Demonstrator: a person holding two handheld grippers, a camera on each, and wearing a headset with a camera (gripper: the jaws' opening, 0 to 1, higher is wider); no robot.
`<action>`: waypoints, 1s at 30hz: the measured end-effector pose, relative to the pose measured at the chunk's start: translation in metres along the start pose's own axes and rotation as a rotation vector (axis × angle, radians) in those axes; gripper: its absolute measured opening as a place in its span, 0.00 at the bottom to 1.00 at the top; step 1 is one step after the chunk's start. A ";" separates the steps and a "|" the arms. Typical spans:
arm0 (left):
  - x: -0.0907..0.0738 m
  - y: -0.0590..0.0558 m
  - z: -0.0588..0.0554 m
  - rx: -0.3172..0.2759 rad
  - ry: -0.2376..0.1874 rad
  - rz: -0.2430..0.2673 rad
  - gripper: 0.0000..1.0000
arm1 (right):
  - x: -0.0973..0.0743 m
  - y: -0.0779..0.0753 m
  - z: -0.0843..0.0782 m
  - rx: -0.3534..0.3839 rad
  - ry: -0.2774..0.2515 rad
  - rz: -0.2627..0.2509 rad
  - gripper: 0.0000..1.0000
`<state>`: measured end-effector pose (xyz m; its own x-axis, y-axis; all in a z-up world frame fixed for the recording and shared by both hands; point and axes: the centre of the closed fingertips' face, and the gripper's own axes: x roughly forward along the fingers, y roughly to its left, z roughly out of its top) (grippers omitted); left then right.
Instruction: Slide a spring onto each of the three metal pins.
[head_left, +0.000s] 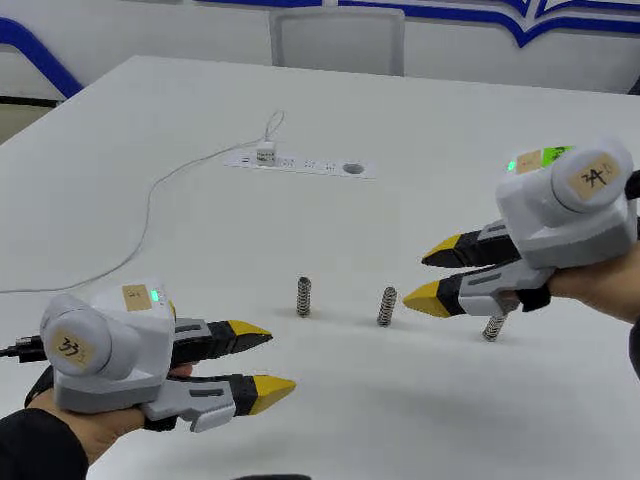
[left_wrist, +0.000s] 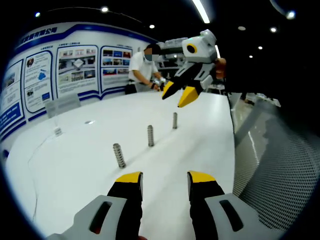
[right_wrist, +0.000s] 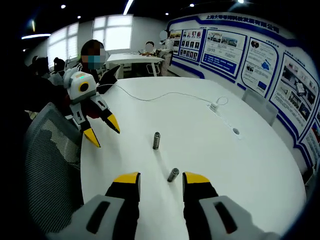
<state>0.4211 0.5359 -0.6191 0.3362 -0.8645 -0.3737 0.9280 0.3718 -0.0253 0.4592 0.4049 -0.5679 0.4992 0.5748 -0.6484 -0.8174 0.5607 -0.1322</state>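
Three coil springs stand upright in a row on the white table (head_left: 420, 130): a left spring (head_left: 304, 297), a middle spring (head_left: 386, 306) and a right spring (head_left: 493, 327). Whatever is inside the coils is hidden. My left gripper (head_left: 272, 362) hovers low at the near left, open and holding nothing, pointing toward the row. My right gripper (head_left: 420, 277) hangs open just above the right spring and holds nothing. In the left gripper view the springs (left_wrist: 150, 135) line up beyond my open jaws, and in the right gripper view one spring (right_wrist: 173, 174) sits just past the fingertips.
A white power strip (head_left: 300, 163) with a plugged charger and a trailing cable lies at mid-table. A chair (head_left: 337, 38) stands at the far edge. A mesh chair (right_wrist: 50, 150) is beside the table, and people stand in the background.
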 end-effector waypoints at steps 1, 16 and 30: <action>0.000 0.000 0.000 -0.001 0.000 0.001 0.37 | -0.001 0.000 -0.002 0.003 -0.002 -0.003 0.35; 0.000 -0.002 -0.001 -0.009 0.007 0.001 0.39 | -0.031 -0.002 -0.045 0.107 -0.033 -0.066 0.39; 0.001 -0.001 -0.002 -0.022 0.003 0.008 0.41 | -0.050 -0.012 -0.082 0.227 -0.091 -0.143 0.41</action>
<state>0.4199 0.5353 -0.6210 0.3426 -0.8605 -0.3771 0.9217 0.3857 -0.0425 0.4208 0.3207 -0.5953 0.6368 0.5261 -0.5636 -0.6568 0.7531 -0.0391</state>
